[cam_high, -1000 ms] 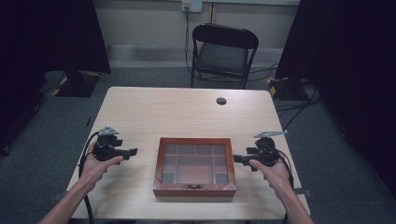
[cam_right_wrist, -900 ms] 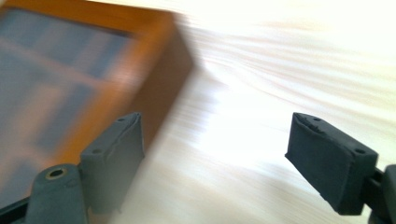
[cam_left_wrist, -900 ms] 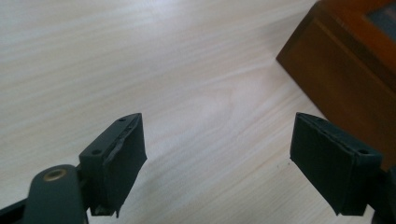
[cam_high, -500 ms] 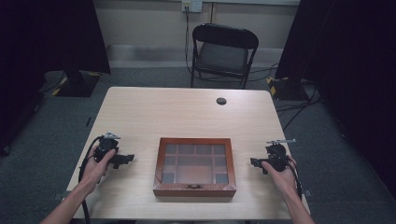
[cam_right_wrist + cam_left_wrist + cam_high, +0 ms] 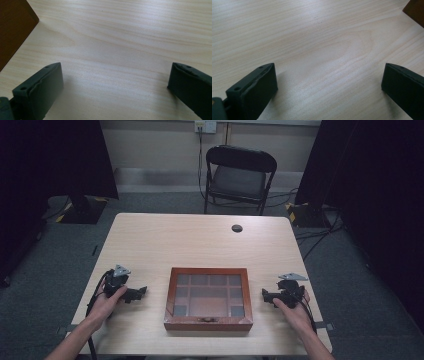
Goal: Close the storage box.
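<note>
A brown wooden box (image 5: 208,299) with a glass lid over several compartments sits at the table's near middle, lid down. My left gripper (image 5: 141,291) rests on the table left of the box, held by a hand, pointing toward it. My right gripper (image 5: 265,295) rests to the right of the box, also pointing inward. In the left gripper view the jaws stand wide apart over bare wood, gripper (image 5: 329,82) open, with a box corner (image 5: 415,11) at top right. In the right gripper view the gripper (image 5: 115,80) is open too, a box side (image 5: 12,27) at left.
The light wooden table (image 5: 200,245) has a small dark round cap (image 5: 237,228) near its far edge. A black folding chair (image 5: 239,177) stands behind the table. Dark curtains flank the room, and cables lie on the grey carpet at right.
Both hands drew their grippers outward and toward the near edge, away from the box sides. The box has not moved.
</note>
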Tool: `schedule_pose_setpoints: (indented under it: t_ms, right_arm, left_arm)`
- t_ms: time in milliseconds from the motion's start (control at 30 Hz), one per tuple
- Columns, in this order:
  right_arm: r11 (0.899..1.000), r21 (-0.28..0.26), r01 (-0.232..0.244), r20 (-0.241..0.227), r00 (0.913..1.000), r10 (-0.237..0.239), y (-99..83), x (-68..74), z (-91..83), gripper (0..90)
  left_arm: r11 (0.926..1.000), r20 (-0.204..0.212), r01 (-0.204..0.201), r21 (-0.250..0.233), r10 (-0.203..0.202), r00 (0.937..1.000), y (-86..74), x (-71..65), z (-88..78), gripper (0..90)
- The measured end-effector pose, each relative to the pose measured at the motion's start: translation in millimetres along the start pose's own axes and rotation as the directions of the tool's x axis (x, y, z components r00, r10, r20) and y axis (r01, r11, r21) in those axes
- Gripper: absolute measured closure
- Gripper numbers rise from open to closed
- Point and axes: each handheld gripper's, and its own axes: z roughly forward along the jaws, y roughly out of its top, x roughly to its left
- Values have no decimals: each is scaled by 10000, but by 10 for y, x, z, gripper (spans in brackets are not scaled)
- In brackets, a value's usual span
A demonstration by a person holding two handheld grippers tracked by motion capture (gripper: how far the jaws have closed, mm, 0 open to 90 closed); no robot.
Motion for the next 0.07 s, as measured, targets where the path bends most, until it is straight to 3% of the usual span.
schedule_pose_setpoints:
  t_ms: [67]
  right_arm:
    - [10000,6,-25,2,10000,25,1,3,-1,0]
  left_arm:
    - [10000,5,-11,16,11,10000,1,1,-1,0]
